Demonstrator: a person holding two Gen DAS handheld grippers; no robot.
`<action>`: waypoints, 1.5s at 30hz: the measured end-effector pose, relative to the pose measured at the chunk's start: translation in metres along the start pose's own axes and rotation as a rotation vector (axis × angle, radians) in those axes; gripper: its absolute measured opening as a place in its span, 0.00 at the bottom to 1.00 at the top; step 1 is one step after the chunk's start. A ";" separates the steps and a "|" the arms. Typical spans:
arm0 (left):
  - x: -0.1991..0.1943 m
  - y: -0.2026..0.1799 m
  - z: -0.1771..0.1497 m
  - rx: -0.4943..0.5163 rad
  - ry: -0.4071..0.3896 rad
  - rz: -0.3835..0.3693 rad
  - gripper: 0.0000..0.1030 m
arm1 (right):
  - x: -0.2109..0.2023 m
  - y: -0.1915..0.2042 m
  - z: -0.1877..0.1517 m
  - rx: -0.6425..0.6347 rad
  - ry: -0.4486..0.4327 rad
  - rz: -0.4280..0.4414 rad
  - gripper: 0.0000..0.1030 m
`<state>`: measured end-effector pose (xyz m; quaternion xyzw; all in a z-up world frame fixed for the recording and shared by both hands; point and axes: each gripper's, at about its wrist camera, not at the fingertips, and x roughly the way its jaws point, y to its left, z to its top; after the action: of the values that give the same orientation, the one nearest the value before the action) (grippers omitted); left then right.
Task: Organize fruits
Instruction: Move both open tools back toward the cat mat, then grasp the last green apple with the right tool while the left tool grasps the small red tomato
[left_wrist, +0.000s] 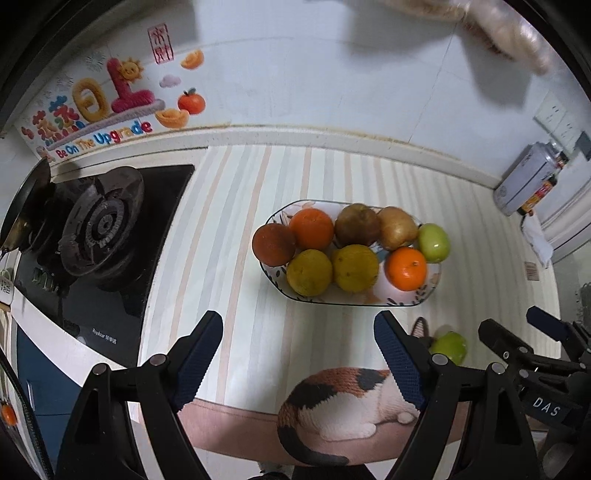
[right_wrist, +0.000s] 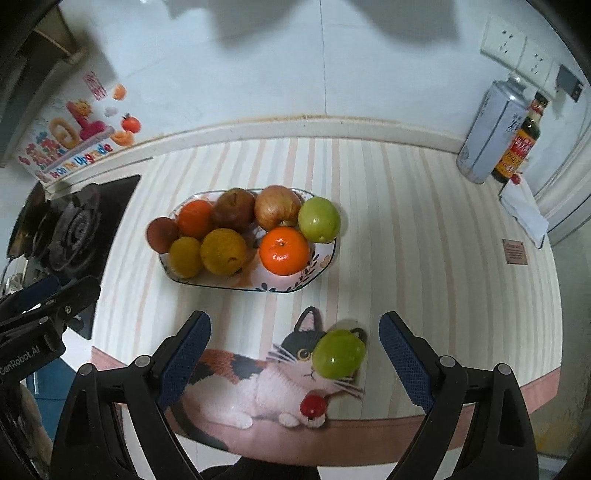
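A white tiled wall with a colourful sticker is seen behind a desk covered by a striped mat printed with a calico cat. A gas stove is set at the left end of the desk, and a spray can with a dark sauce bottle just beside it is placed at the far right corner. Near the middle, a patterned plate is loaded with fruit: two oranges, two yellowish citrus, brownish apples or pears, and a green fruit perched on its right rim. A second green fruit, the loose green fruit, is found on the mat over the cat's head, apart from the plate and between the spread fingers of the right gripper, untouched by either. A small red item is seen near the cat's chin. The left gripper is held wide open above the mat in front of the plate, with nothing grasped.
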<state>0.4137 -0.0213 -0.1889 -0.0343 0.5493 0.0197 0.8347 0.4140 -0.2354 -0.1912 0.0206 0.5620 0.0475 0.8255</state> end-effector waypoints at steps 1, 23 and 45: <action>-0.008 0.000 -0.003 0.000 -0.014 0.002 0.81 | -0.007 0.000 -0.003 0.000 -0.009 0.001 0.92; -0.065 -0.010 -0.030 0.035 -0.095 -0.014 0.85 | -0.057 -0.025 -0.038 0.090 -0.068 0.108 0.92; 0.113 -0.088 -0.060 0.230 0.258 0.085 1.00 | 0.148 -0.094 -0.063 0.220 0.229 0.129 0.59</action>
<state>0.4092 -0.1140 -0.3131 0.0824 0.6513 -0.0127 0.7542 0.4152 -0.3155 -0.3599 0.1414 0.6516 0.0407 0.7442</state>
